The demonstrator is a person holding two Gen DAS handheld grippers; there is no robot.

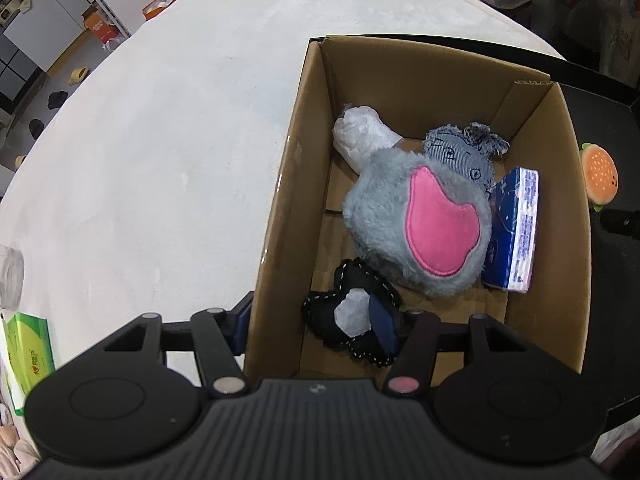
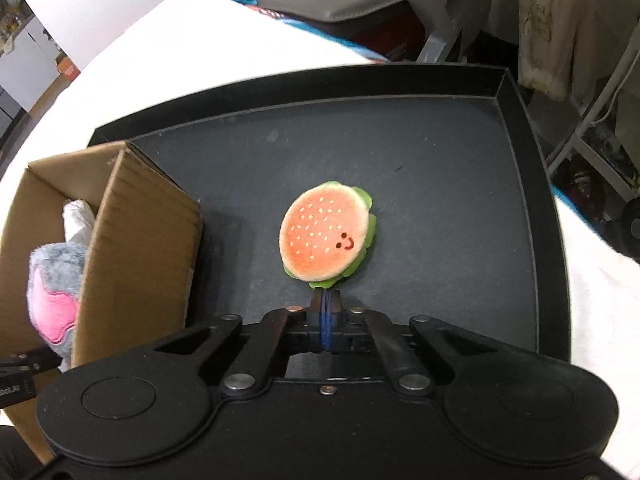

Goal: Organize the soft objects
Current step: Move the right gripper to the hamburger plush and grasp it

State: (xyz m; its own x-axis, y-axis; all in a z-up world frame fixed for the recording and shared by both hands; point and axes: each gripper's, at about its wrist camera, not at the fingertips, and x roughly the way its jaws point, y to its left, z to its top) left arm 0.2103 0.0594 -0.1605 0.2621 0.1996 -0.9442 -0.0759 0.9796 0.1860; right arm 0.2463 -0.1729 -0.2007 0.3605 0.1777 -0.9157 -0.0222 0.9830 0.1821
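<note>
Fingers of the right gripper [image 2: 325, 312] are pressed together, their blue pads meeting at the near green edge of the burger plush [image 2: 326, 237]; whether they pinch that edge cannot be told. The burger plush lies on the black tray [image 2: 460, 152], face up, at about 3 o'clock from the cardboard box [image 2: 132, 240] and apart from it.

Fingers of the left gripper [image 1: 316, 324] stand spread wide, one pad outside the box's near-left wall [image 1: 280, 200] and the other inside, over the black stitched cloth piece [image 1: 348, 320] at the 6 o'clock end of the box floor. At the middle of the box sits the grey plush with a pink patch [image 1: 420, 224]. A white wad [image 1: 362, 136] lies at its 11 o'clock, a denim doll [image 1: 460, 152] at 12 o'clock, and a blue tissue pack [image 1: 516, 228] touches it at 3 o'clock. The box stands partly on the white table [image 1: 160, 140].
</note>
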